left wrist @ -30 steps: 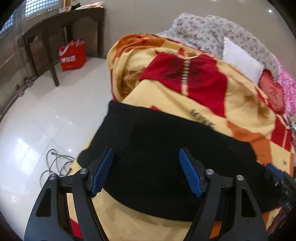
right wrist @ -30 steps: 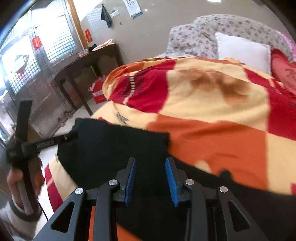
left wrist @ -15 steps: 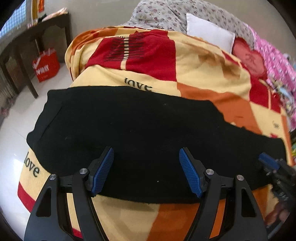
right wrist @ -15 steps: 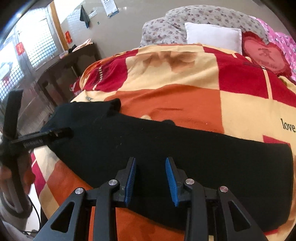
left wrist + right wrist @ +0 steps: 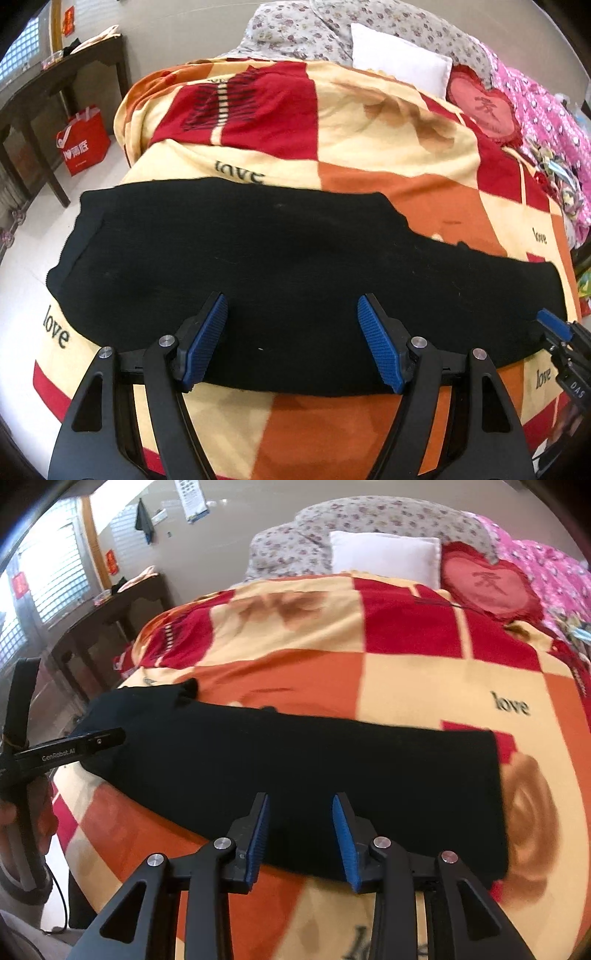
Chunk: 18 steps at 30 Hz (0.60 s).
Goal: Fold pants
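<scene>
Both jaws stand open, holding nothing: the left gripper (image 5: 291, 341) wide, the right gripper (image 5: 301, 836) narrower, over the near edge of the pants (image 5: 280, 266), laid lengthwise on the bed (image 5: 369, 424). A pinch may catch the blanket (image 5: 406, 672) too, or only one layer.

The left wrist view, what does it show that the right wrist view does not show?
Only the left wrist view shows the red bag on the floor, and the open left gripper close up. Only the right wrist view shows the wall poster and the open right gripper close up. Both show the black pants flat on the blanket, and the white pillow.
</scene>
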### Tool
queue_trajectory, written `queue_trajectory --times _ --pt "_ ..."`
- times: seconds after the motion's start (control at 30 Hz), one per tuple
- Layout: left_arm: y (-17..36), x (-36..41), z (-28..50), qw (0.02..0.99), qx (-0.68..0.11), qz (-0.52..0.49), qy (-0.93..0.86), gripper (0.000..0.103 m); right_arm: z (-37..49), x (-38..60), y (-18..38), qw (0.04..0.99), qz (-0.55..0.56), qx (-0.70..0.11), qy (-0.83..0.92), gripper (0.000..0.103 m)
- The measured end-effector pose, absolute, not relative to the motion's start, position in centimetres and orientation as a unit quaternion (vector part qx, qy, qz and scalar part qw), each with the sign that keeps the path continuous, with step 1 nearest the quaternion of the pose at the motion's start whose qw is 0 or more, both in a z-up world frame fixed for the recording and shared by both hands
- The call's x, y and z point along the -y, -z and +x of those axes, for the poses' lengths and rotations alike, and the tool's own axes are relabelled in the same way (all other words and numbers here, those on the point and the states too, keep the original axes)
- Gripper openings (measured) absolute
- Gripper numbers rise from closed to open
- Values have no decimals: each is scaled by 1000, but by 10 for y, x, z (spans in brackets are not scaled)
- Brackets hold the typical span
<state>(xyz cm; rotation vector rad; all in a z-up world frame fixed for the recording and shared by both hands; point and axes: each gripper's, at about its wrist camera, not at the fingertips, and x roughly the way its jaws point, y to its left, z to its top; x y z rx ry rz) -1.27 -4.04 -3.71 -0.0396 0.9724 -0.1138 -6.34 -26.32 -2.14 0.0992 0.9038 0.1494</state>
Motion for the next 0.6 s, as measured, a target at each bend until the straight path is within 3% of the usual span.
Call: queue_trajectory --times 0.3,0.6 --pt "40 69 -13 883 -467 18 52 73 -74 285 30 899 103 -417 -81 40" --pt "24 143 -12 864 -474 48 160 73 -134 323 12 900 146 -402 -89 46"
